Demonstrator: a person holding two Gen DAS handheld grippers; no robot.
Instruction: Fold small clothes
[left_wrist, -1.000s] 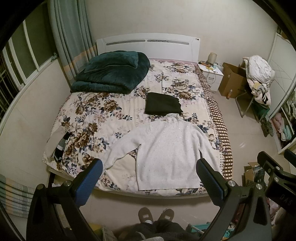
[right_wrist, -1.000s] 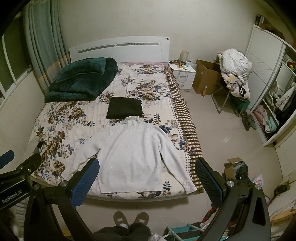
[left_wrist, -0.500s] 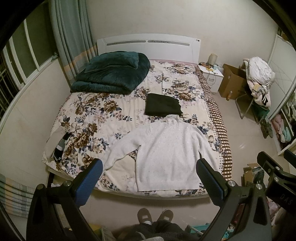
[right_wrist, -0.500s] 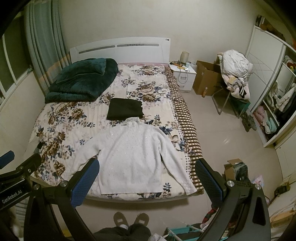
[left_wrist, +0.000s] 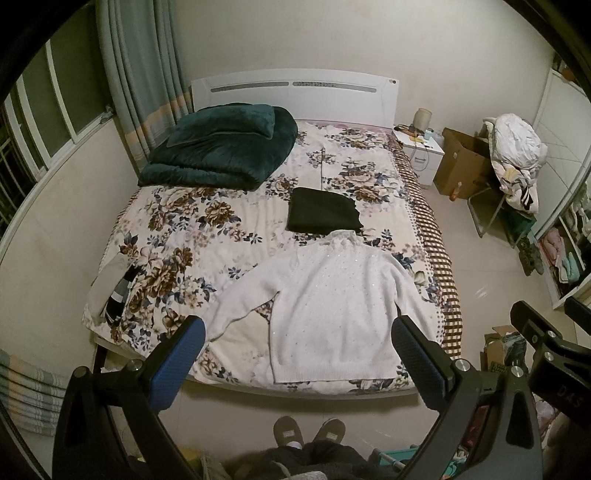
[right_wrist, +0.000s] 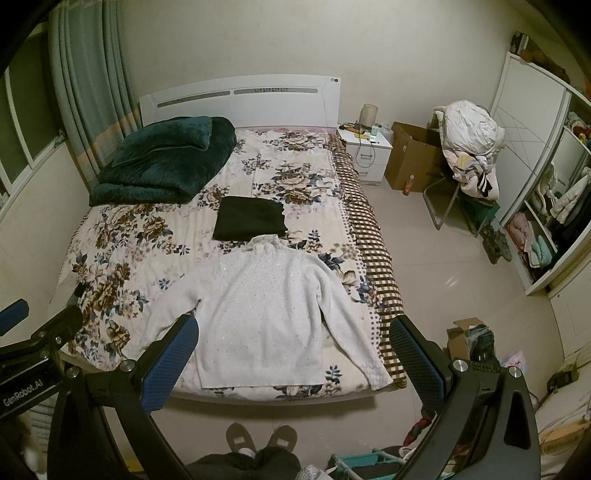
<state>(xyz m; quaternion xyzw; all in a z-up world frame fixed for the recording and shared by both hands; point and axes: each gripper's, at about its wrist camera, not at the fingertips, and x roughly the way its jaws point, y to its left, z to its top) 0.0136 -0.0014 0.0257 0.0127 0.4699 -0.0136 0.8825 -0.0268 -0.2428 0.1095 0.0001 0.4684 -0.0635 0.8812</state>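
Observation:
A white knit sweater (left_wrist: 332, 306) lies flat, front up, at the foot of the floral bed (left_wrist: 207, 236), sleeves spread to both sides; it also shows in the right wrist view (right_wrist: 266, 306). A folded black garment (left_wrist: 323, 216) lies just beyond its collar, also in the right wrist view (right_wrist: 249, 221). My left gripper (left_wrist: 299, 354) is open and empty, held high above the bed's foot edge. My right gripper (right_wrist: 293, 354) is open and empty, held at a similar height above the sweater's hem.
A dark green folded quilt (left_wrist: 221, 147) lies at the bed's head left. A striped cloth (left_wrist: 114, 291) lies at the bed's left edge. A nightstand (right_wrist: 365, 151), a cardboard box (right_wrist: 413, 162), a chair piled with clothes (right_wrist: 469, 147) and shelves (right_wrist: 546, 221) stand on the right. My slippered feet (right_wrist: 258, 435) are at the bed's foot.
Both views have shifted very slightly; the bed sits a touch lower in frame. The grippers stay open and nothing on the bed has moved.

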